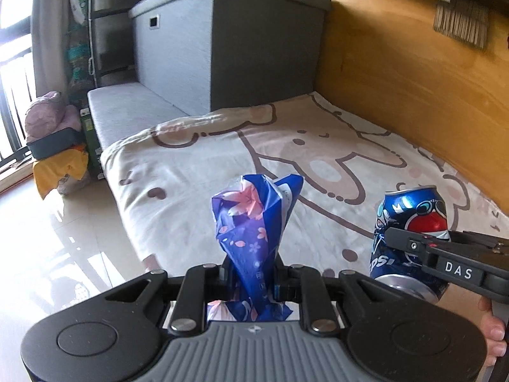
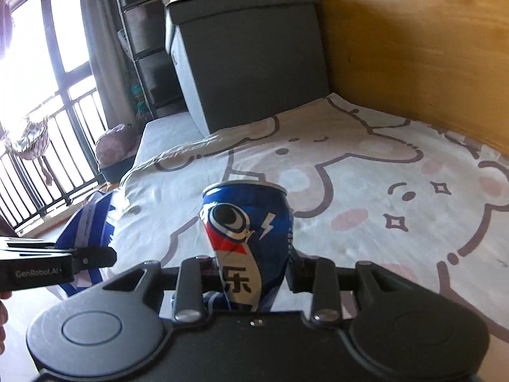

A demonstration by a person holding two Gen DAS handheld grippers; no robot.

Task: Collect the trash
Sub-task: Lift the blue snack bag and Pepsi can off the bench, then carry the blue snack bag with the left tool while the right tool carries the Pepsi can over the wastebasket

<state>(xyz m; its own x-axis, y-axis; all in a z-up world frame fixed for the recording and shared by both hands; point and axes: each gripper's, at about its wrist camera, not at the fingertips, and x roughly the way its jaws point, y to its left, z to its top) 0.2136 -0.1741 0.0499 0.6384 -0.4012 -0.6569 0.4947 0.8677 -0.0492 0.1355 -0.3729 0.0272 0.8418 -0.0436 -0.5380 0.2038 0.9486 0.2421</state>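
Observation:
My left gripper (image 1: 253,278) is shut on a crumpled blue wrapper (image 1: 254,219) with pink flowers, which sticks up from between the fingers above the bed. My right gripper (image 2: 253,275) is shut on a dented blue Pepsi can (image 2: 248,232), held upright over the bedsheet. In the left wrist view the can (image 1: 413,219) shows at the right with the right gripper's finger (image 1: 410,243) across it. At the left edge of the right wrist view are the wrapper (image 2: 92,219) and a finger (image 2: 92,258) of the left gripper.
A bed with a cartoon-print sheet (image 1: 318,165) lies below both grippers. A grey storage box (image 1: 222,38) stands at its far end beside a wooden wall panel (image 1: 413,79). Bags and a purple bundle (image 1: 51,117) sit on the tiled floor (image 1: 63,238) near a balcony railing (image 2: 47,146).

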